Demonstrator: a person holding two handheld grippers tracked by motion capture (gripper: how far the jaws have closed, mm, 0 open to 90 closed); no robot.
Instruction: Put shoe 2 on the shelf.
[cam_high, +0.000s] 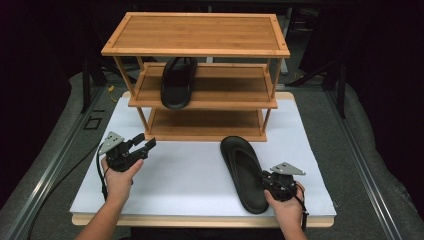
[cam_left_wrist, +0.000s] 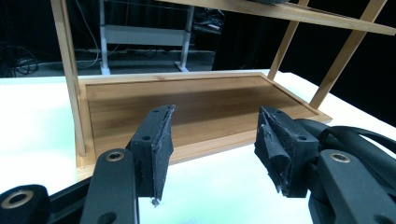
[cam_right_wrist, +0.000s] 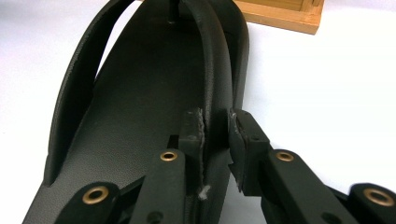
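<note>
My right gripper (cam_high: 267, 181) has its jaws pinched on the strap and side edge of the black sandal (cam_high: 243, 172) lying on the white table (cam_high: 190, 175), just in front of the wooden rack (cam_high: 196, 35). My left gripper (cam_high: 145, 142) hangs with jaws wide and empty, facing the rack's bottom shelf (cam_left_wrist: 187, 107). A second sandal (cam_high: 177, 82) sits on the middle shelf (cam_high: 230, 90). I can read no writing anywhere.

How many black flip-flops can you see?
2. One flip-flop lies on the middle shelf of the wooden rack. The other flip-flop lies on the white table in front, with the right gripper closed on its strap. None seems hidden.
</note>
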